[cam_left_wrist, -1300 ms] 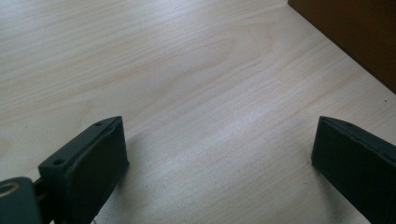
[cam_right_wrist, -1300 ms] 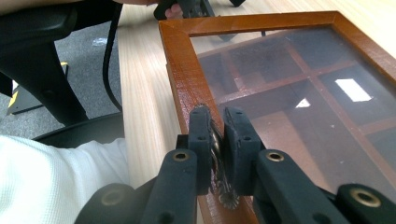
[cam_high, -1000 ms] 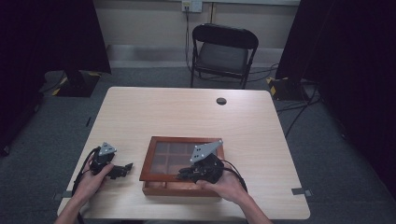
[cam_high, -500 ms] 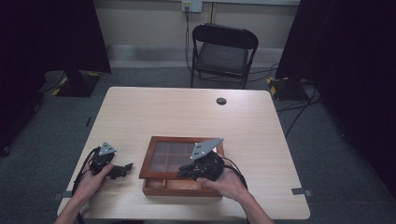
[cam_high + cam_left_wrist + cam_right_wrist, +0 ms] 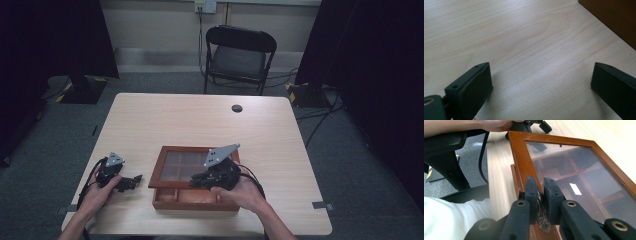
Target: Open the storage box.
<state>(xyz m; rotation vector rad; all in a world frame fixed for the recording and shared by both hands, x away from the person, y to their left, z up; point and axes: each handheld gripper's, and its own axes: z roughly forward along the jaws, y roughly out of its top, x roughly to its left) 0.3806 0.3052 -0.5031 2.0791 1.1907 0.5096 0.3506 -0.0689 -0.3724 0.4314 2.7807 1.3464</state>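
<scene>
Box (image 5: pixel 195 182) of dark wood, sitting on the near half of the table (image 5: pixel 200 120), close to the front edge. Glass-paned lid (image 5: pixel 579 167) tipped up a little at its near side, going by the gap over the base in the right gripper view. Inside, wooden dividers and one small white slip (image 5: pixel 575 189). Right gripper (image 5: pixel 540 192) pinched tight on the ornate brass latch (image 5: pixel 541 220) at the lid's front edge, jaws nearly together with just the metal between. Left gripper (image 5: pixel 127 183) parked on bare tabletop just left of the box, jaws spread wide, holding nothing. Looks like an early stage of opening: grip secured, lid barely cracked, full swing-up yet to come, probably with the left steadying the base.
</scene>
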